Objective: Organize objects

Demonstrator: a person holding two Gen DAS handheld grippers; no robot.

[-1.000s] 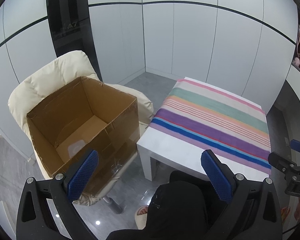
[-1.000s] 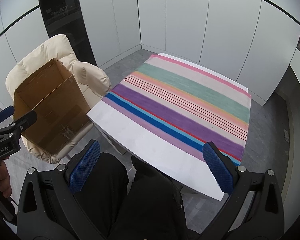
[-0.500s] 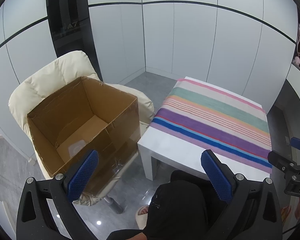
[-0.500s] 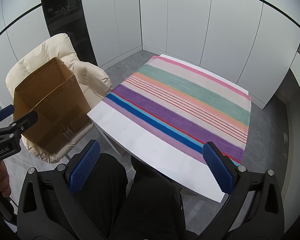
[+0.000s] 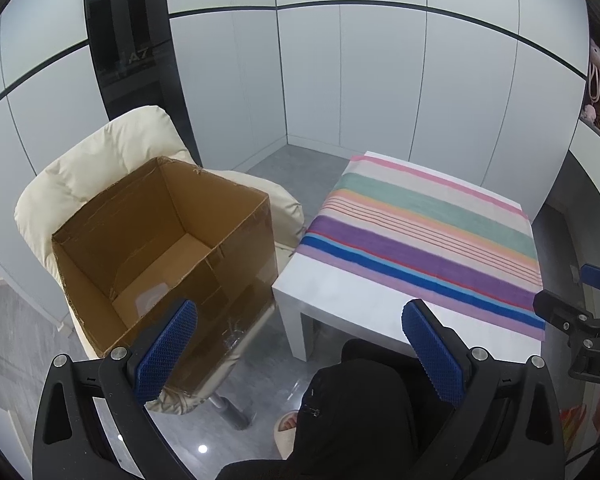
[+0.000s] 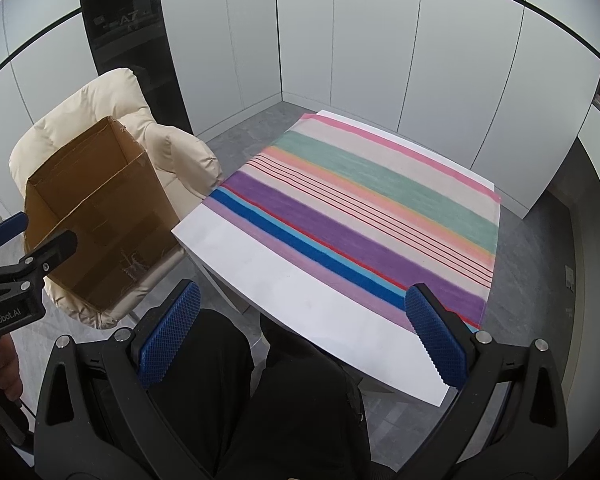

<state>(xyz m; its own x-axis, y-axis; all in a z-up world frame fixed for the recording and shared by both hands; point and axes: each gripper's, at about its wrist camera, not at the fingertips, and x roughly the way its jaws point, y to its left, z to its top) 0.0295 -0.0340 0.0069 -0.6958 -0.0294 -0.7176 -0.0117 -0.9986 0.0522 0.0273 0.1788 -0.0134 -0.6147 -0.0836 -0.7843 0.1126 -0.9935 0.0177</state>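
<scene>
An open brown cardboard box (image 5: 168,248) stands on a cream padded chair (image 5: 100,160); its inside looks bare apart from a pale label on the floor of the box. It also shows in the right wrist view (image 6: 96,216). A white low table (image 6: 284,288) carries a striped cloth (image 6: 364,216), with nothing on it. My left gripper (image 5: 300,344) is open and empty, held above the gap between box and table. My right gripper (image 6: 300,336) is open and empty, held over the table's near edge.
The person's dark-clothed legs (image 6: 260,400) are below both grippers. White cabinet walls (image 5: 380,80) enclose the room, with a dark glass panel (image 5: 128,40) behind the chair. A shelf with soft toys (image 5: 598,92) is at the far right. Grey floor (image 5: 260,360) lies between chair and table.
Both views shift only slightly; the right gripper has drifted a little. Both grippers stay open and empty.
</scene>
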